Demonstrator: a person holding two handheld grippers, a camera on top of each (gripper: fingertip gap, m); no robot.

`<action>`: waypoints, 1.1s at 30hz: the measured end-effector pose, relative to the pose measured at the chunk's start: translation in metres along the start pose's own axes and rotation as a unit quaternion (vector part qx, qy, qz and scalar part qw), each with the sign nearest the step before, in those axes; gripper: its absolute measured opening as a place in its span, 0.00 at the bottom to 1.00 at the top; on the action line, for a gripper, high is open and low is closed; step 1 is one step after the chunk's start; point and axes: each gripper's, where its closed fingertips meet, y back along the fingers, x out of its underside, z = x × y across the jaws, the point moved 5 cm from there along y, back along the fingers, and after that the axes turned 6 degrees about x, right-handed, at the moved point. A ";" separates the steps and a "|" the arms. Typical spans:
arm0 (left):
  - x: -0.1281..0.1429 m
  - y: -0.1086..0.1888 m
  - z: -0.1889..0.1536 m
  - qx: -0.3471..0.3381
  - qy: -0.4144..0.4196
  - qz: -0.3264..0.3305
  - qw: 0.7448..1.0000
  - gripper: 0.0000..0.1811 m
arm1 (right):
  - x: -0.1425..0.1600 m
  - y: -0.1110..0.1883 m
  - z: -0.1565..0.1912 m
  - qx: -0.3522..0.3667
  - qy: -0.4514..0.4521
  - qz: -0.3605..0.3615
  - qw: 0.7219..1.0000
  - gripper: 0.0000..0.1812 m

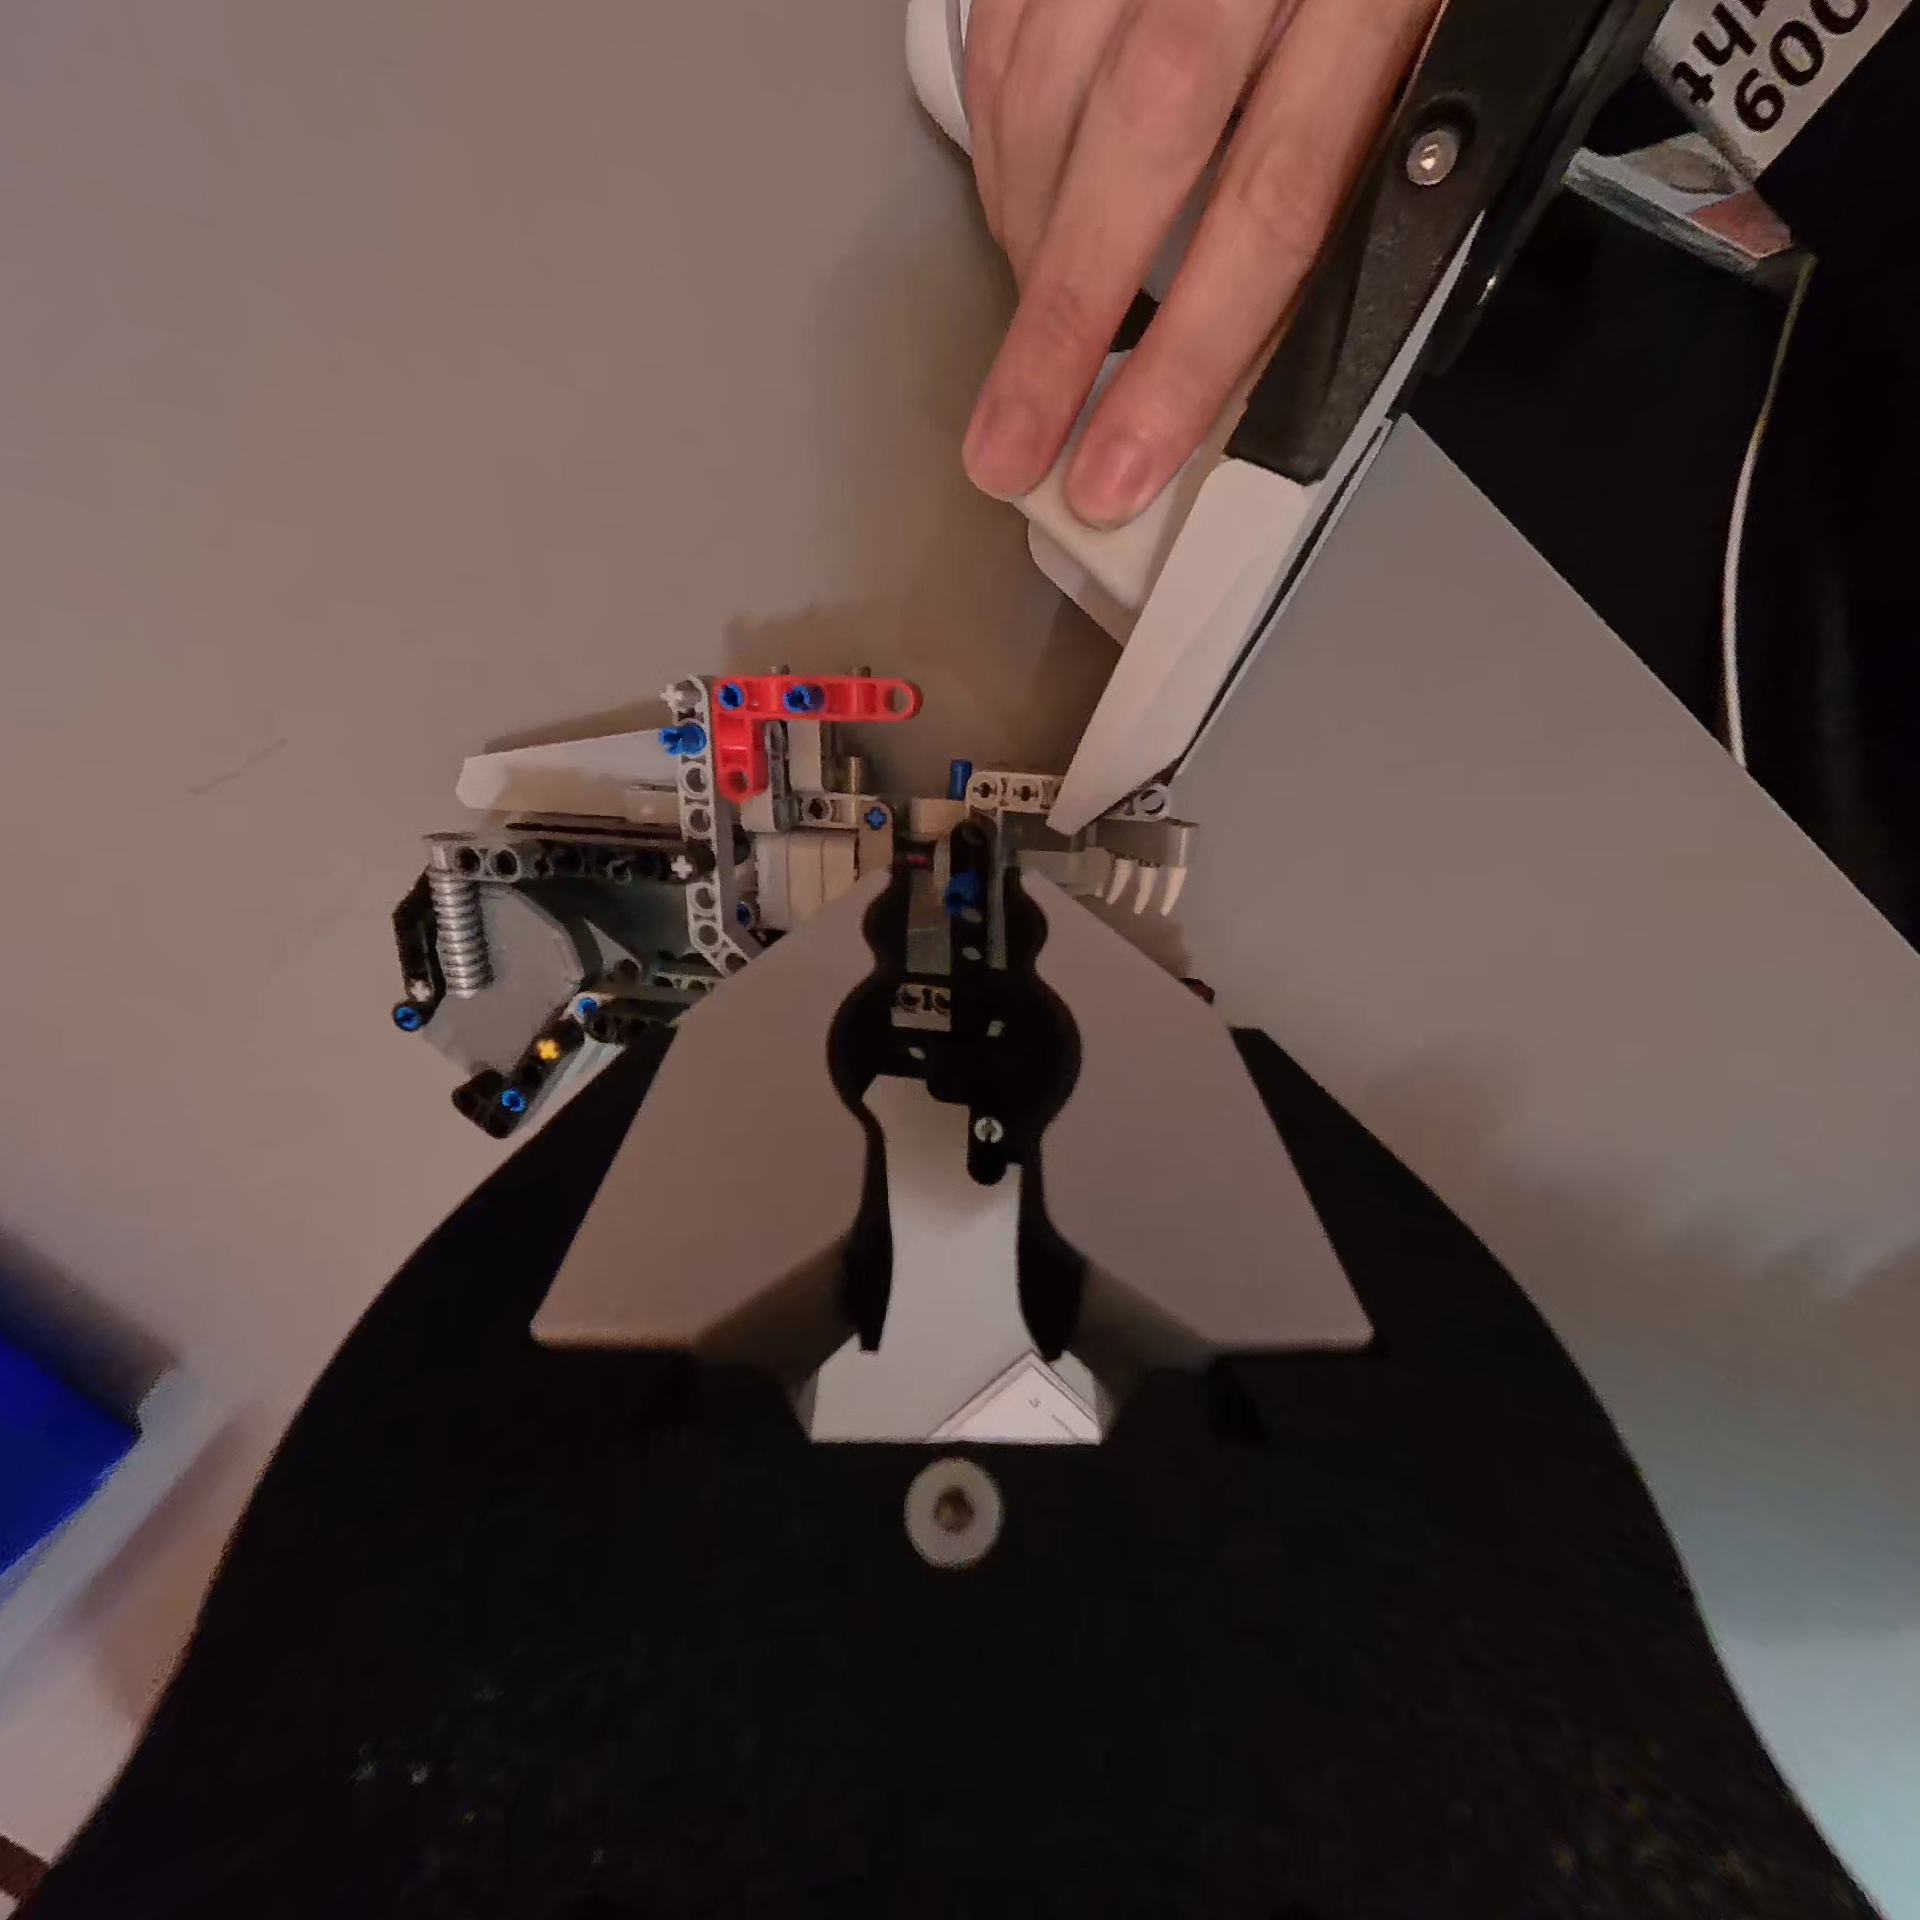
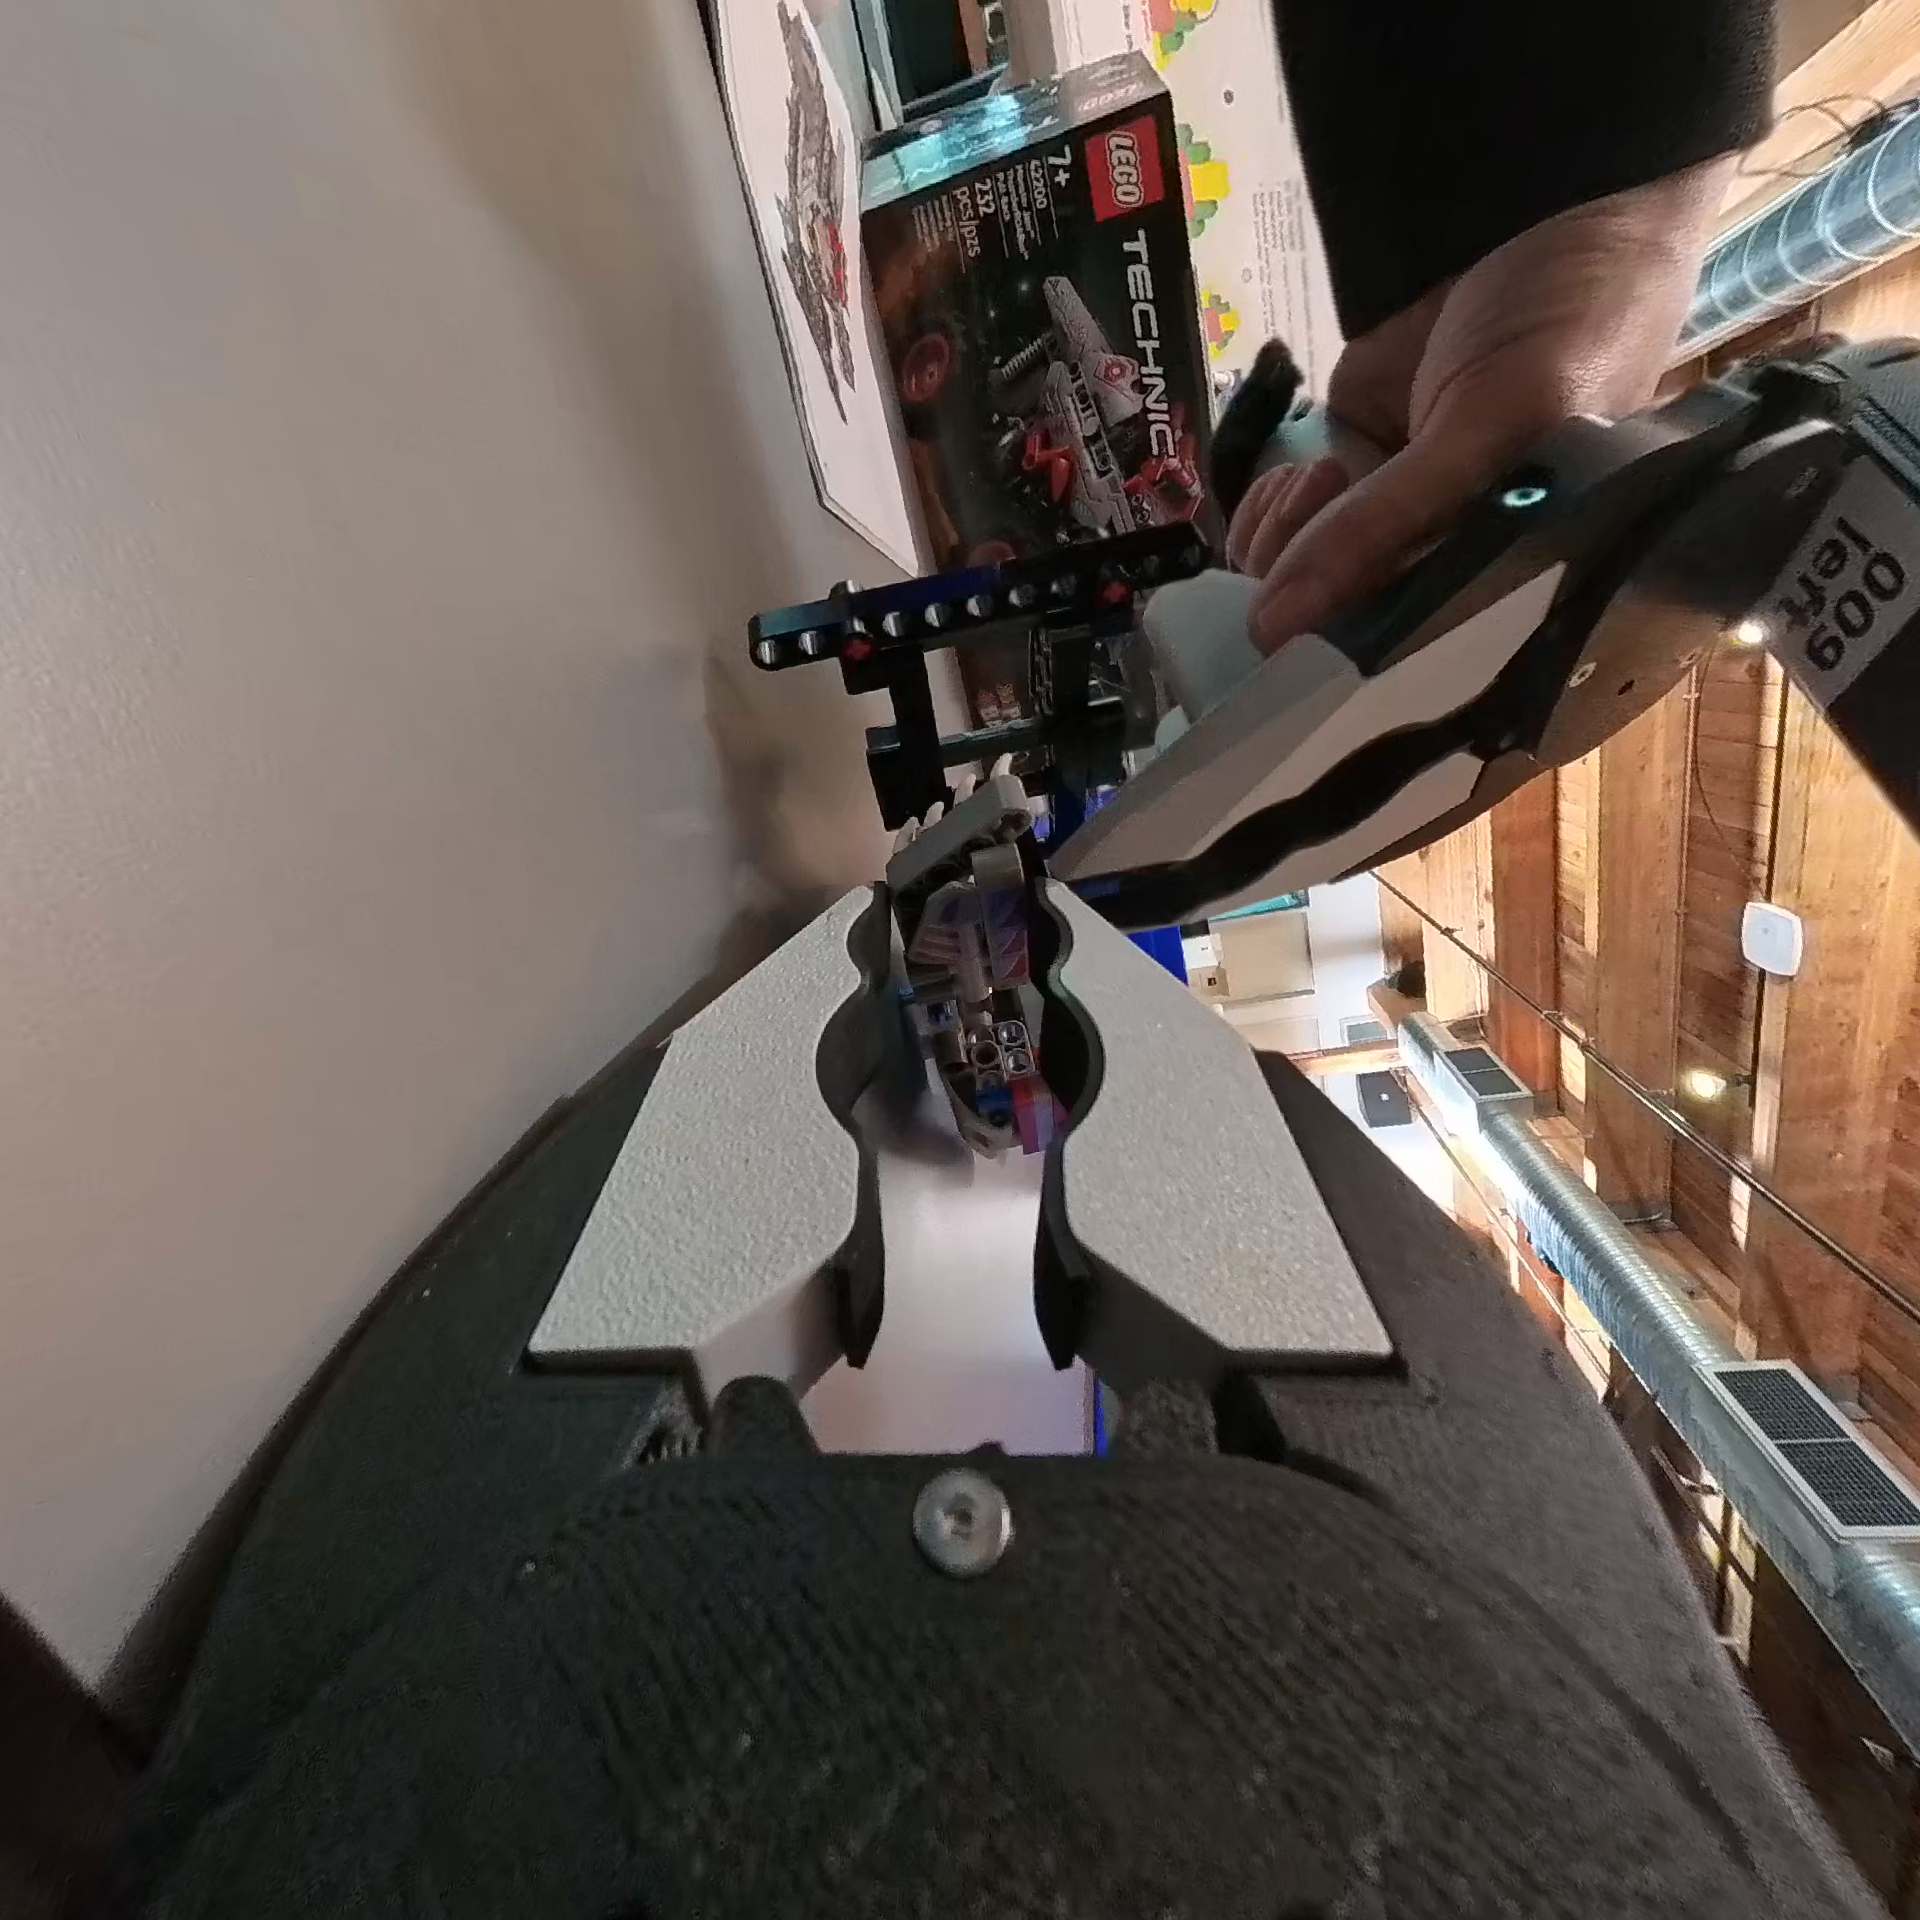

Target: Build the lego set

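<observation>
2 close wrist views, facing opposite ways, sharing lego model point(image 1: 727, 883)

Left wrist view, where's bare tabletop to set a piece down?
Free: the wide table stretch left of and beyond the lego model, up to the hand. Crowded: around the model, where both tools meet; a blue object borders lower left.

One lego model point(image 1: 727, 862), two claws point(image 1: 951, 883), one set box point(image 2: 1039, 343), possibly one poster point(image 2: 810, 260)
</observation>
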 end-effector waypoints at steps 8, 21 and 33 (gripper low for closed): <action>-0.002 0.003 -0.001 0.008 -0.008 0.023 1.000 0.02 | 0.000 -0.001 0.000 0.003 -0.007 -0.004 1.000 0.13; 0.003 0.005 0.005 0.046 0.039 -0.041 0.997 0.01 | 0.001 -0.002 -0.001 0.008 -0.013 -0.006 1.000 0.13; 0.001 0.001 0.002 0.011 -0.005 0.005 1.000 0.01 | 0.002 -0.002 0.000 -0.003 -0.013 0.004 1.000 0.13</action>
